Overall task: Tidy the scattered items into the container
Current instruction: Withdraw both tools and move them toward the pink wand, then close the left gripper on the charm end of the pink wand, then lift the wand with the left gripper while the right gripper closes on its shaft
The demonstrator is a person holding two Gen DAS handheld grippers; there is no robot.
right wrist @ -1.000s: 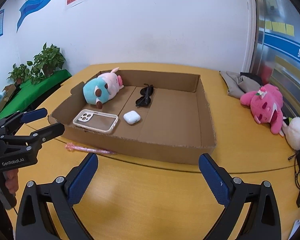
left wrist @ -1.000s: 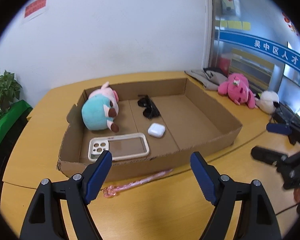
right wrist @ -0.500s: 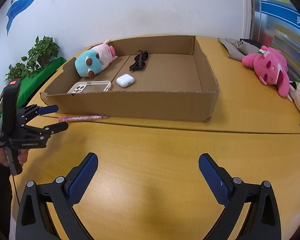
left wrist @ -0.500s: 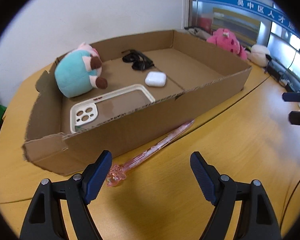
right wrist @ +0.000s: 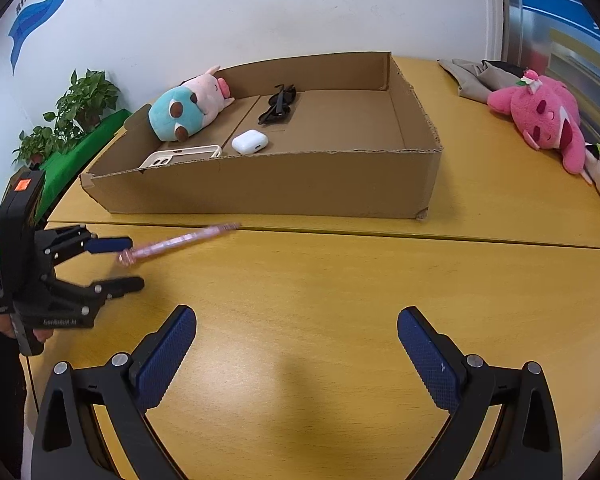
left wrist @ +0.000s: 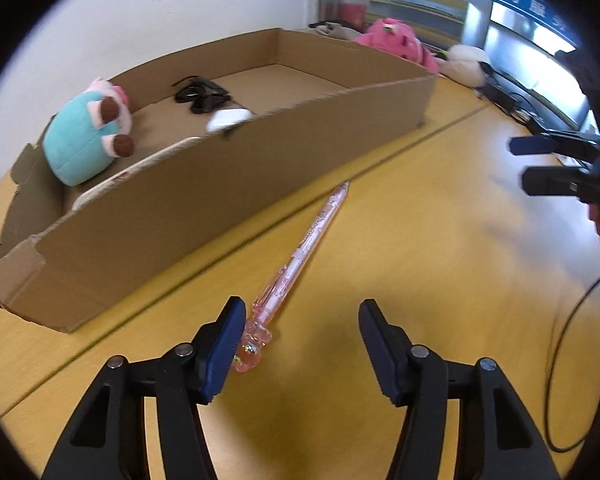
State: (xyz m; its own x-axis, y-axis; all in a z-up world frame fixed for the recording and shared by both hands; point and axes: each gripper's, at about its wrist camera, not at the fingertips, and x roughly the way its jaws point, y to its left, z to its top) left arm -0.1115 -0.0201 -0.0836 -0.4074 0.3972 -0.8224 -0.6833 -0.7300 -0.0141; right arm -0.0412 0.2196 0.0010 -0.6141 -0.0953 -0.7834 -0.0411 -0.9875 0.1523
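From the left wrist view, the pink pen (left wrist: 302,255) lies flat on the yellow wooden worktop (left wrist: 440,280), just in front of the cardboard box (left wrist: 220,184). Its long axis runs diagonally: the slim tip points up and right toward the box's near wall, the chunky clear ornament end sits low between the jaws. The left gripper (left wrist: 302,344) has just been closing its jaws; they stand about half open, the pen's ornament end touching or just beside the left blue ribbed pad, the right pad well clear, so nothing is clamped. Inside the box sit a teal and pink plush toy (left wrist: 88,140), black sunglasses (left wrist: 200,96), a white earbud case (left wrist: 228,118) and a pale phone case (left wrist: 140,168).

From the right wrist view, the pen (right wrist: 176,243) is blurred, slanting from the left gripper (right wrist: 130,264) toward the box (right wrist: 268,188). The right gripper (right wrist: 296,354) hangs over bare worktop with jaws wide open and empty. A pink plush toy (right wrist: 540,120) lies on the worktop, off to the box's right.
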